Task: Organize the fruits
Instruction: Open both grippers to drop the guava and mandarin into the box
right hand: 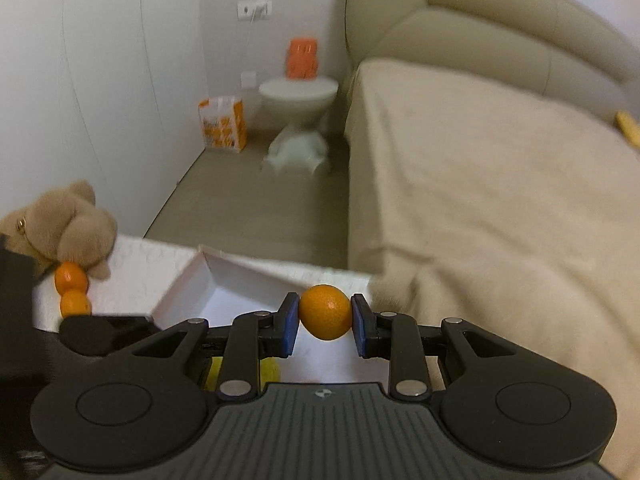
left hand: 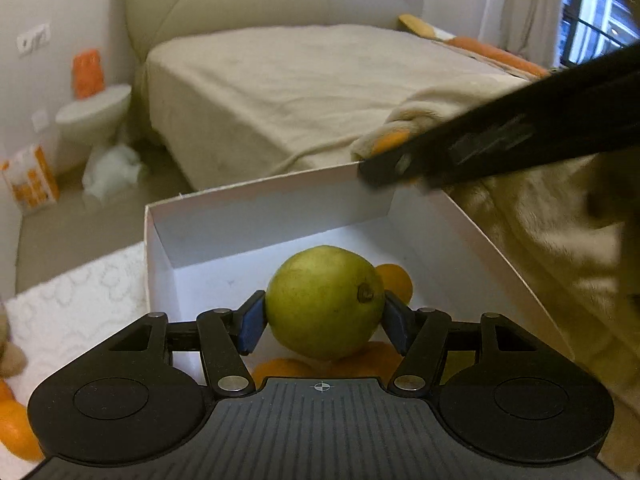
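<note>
My left gripper (left hand: pixel 325 316) is shut on a green pear (left hand: pixel 324 300), its blue pads pressing both sides, and holds it above the inside of a white cardboard box (left hand: pixel 224 216). Several oranges (left hand: pixel 394 280) lie on the box floor under and behind the pear. My right gripper (right hand: pixel 325 320) is shut on a small orange (right hand: pixel 325 312) over the box's far rim (right hand: pixel 280 270). In the left wrist view the right gripper shows as a blurred black bar (left hand: pixel 500 144) at the box's far right corner. Two more oranges (right hand: pixel 72 288) lie left of the box on a white surface.
A brown plush toy (right hand: pixel 60 228) lies beside the two loose oranges. A bed with a beige blanket (left hand: pixel 300 92) stands right behind the box. Further off are a round white side table (right hand: pixel 298 94) with an orange object, an orange-and-white bag (right hand: pixel 222 126) and the wall.
</note>
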Demonstrator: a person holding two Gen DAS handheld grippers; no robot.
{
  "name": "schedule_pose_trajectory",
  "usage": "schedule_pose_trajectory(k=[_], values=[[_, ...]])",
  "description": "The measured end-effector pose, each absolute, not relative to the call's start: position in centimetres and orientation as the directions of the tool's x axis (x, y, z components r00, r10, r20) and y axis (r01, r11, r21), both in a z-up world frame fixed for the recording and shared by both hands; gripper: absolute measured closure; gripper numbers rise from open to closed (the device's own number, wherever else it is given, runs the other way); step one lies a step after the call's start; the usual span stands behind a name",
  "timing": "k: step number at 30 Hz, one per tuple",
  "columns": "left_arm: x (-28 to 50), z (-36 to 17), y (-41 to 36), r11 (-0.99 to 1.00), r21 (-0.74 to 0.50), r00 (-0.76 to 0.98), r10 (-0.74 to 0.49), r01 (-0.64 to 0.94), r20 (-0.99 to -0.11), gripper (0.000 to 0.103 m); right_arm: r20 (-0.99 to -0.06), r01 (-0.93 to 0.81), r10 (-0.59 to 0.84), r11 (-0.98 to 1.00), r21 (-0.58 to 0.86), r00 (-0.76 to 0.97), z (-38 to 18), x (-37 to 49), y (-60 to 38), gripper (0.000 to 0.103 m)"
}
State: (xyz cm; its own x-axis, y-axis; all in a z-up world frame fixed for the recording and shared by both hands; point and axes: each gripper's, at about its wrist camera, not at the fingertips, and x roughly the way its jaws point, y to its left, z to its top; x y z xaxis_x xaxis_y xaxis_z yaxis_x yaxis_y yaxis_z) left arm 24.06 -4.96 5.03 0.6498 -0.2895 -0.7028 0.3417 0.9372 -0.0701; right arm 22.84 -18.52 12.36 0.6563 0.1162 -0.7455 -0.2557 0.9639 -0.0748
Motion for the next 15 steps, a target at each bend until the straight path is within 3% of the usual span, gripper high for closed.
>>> schedule_pose_trajectory(k=[3,7,10,15], values=[[23.8,5.2,-5.0,0.931,-0.045,0.654,-0.288,0.363,-0.699,0.037,-0.783,-0.241,0.121,0.970,-0.038,0.610,10.6,23.5,-19.6,0.075],[23.1,7.2,-2.4,0.935,-0.131,0.672,-0.330,0.330,-0.663,0.040,-0.801,-0.194,0.174,0.978,0.073,0.573,9.8,24.8,-21.1,0.055],[21.7,9.1,0.3,0.934,-0.195,0.716,-0.354,0.298,-0.602,0.040,-0.783,-0.183,0.153,0.982,0.050,0.604,10.3,24.2,-20.8,0.052],[18.5,11.3,6.6,0.977,-0.170,0.816,-0.200,0.126,-0.542,0.040,-0.714,-0.212,0.129,0.977,-0.028,0.688,12.2,21.9,-18.7,0.040]])
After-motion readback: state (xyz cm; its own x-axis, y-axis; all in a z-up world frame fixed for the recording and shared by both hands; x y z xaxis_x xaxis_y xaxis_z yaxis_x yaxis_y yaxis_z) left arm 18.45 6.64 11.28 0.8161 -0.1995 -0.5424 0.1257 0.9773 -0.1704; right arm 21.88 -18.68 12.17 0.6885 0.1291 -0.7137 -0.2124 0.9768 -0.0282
